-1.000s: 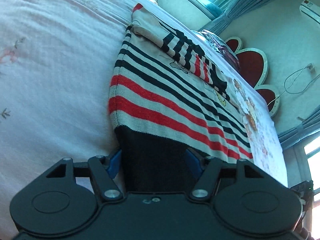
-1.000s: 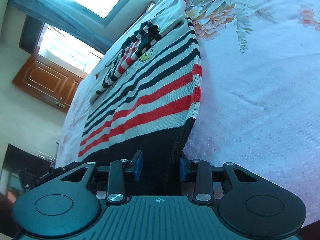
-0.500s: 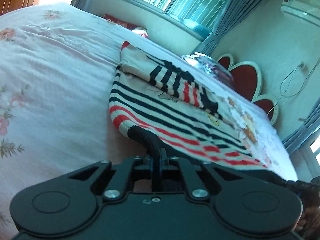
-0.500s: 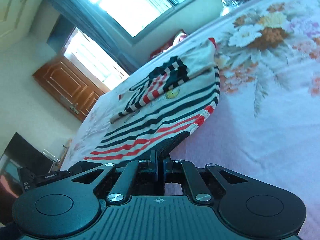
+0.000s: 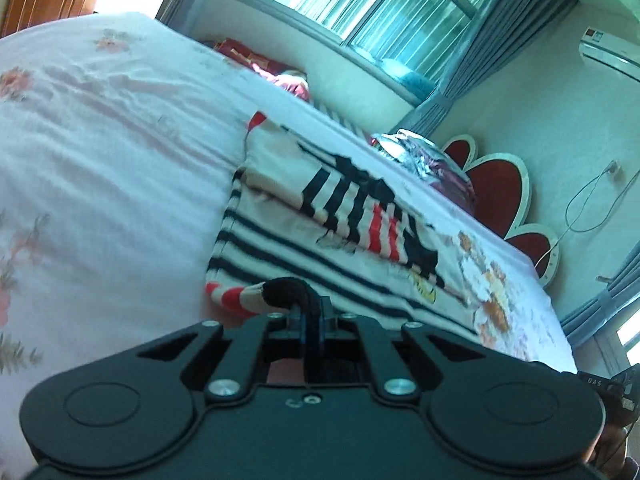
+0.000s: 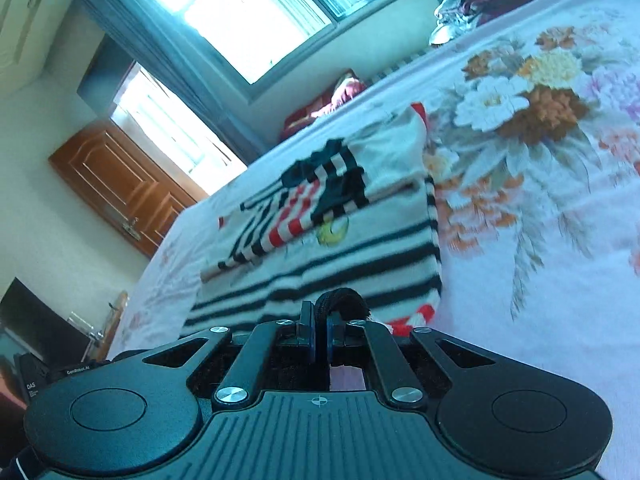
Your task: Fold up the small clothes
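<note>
A small knitted sweater [image 5: 304, 240] [image 6: 360, 248], cream with black and red stripes and a black hem, lies on the bed, its sleeves folded across the chest. My left gripper [image 5: 314, 312] is shut on the black hem [image 5: 288, 286] at the sweater's near left corner. My right gripper [image 6: 320, 320] is shut on the black hem [image 6: 344, 300] at the near right corner. Both corners are lifted off the bed, and the red-striped edge curls under beside each gripper. The rest of the hem is hidden behind the gripper bodies.
The bed [image 5: 100, 200] [image 6: 540, 260] has a pale floral cover with room on both sides of the sweater. A shiny bag [image 5: 432, 160] [image 6: 472, 12] sits near the red headboard [image 5: 500, 188]. Windows, curtains and a wooden door [image 6: 120, 184] lie beyond.
Both grippers went from open around the black hem to shut on it. They then rose with it, peeling the lower edge of the sweater off the bed.
</note>
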